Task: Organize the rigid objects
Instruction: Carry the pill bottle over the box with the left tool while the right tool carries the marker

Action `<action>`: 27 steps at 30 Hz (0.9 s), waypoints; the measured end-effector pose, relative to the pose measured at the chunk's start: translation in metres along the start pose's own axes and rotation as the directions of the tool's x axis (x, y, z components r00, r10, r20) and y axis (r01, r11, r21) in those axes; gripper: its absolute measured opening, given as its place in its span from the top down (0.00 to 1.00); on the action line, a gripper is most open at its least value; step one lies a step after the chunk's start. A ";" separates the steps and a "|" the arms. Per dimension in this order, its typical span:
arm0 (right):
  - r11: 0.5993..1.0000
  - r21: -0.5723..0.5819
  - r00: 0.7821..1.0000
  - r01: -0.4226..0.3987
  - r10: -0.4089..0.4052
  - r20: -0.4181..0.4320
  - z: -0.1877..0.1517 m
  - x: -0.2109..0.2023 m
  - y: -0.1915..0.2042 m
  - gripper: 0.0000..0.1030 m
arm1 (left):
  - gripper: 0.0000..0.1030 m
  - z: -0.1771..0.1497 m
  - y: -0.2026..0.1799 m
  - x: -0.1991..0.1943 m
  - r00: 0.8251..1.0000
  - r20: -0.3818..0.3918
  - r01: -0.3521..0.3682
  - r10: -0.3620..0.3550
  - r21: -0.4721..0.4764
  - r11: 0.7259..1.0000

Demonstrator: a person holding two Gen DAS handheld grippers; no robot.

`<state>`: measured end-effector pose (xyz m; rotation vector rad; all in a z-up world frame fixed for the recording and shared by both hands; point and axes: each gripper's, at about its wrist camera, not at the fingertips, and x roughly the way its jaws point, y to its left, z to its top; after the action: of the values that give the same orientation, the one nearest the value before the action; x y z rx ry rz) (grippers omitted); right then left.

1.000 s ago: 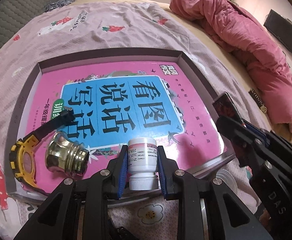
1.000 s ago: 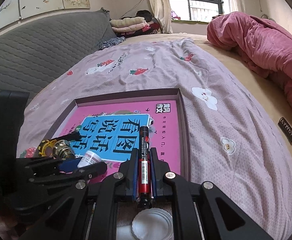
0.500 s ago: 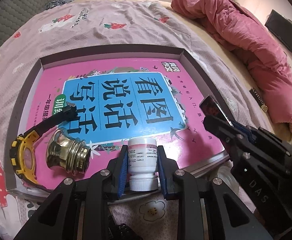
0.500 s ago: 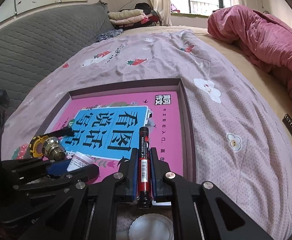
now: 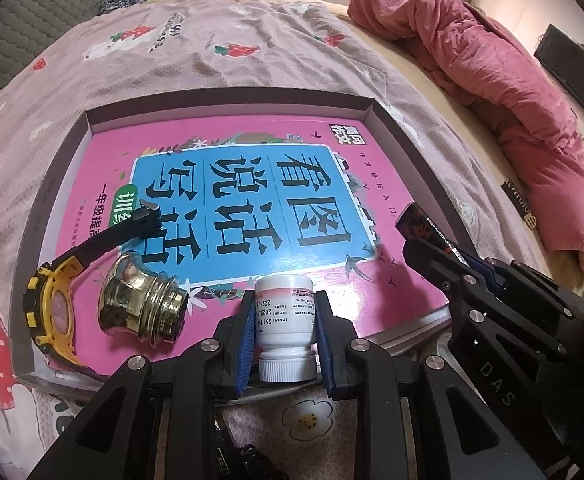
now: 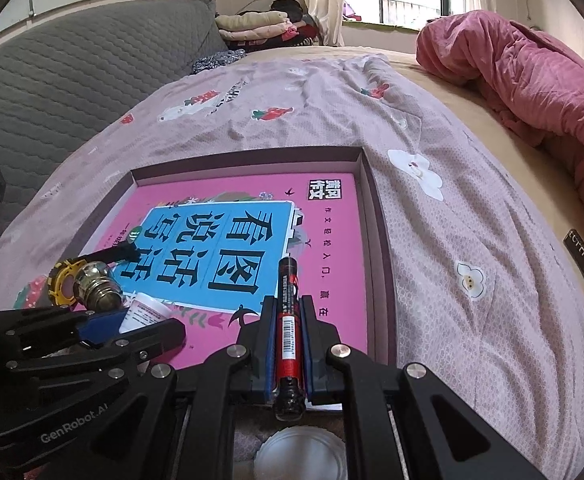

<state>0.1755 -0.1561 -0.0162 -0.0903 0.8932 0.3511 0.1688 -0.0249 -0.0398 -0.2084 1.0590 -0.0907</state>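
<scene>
The left tongs [image 5: 283, 332] gripped a white bottle [image 5: 284, 328] while the right tongs [image 6: 287, 344] clamped a red marker [image 6: 288, 320] over the tray [image 5: 412, 160].

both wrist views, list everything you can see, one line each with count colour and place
tray: 1, dark purple rim, on bedsheet
book: 1, pink and blue, flat in tray
watch: 1, yellow and black, tray's near left
brass fitting: 1, gold, beside watch
pill bottle: 1, white, in left gripper
marker: 1, red and black, in right gripper
blanket: 1, pink, far right of bed
white lid: 1, under right gripper
left gripper: black, blue pads, gripping
right gripper: black, blue pads, gripping
</scene>
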 end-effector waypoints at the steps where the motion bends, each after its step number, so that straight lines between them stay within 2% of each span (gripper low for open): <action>1: 1.000 -0.005 1.000 0.010 -0.010 -0.005 0.000 0.000 0.001 0.90 | 0.73 0.000 0.000 0.000 1.000 0.000 0.000 0.000 0.000 1.000; 12: 0.998 -0.019 0.998 0.062 -0.062 -0.027 -0.003 -0.009 -0.002 0.90 | 0.73 -0.001 0.004 -0.001 1.000 0.000 0.003 -0.003 -0.014 1.000; 27: 0.997 0.065 0.998 0.038 -0.035 -0.048 -0.013 -0.015 -0.019 0.89 | 0.73 -0.001 0.008 -0.005 1.000 0.007 -0.003 0.003 -0.024 1.000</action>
<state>0.1642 -0.1807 -0.0140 -0.0544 0.9476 0.2861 0.1652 -0.0161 -0.0373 -0.2288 1.0535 -0.0745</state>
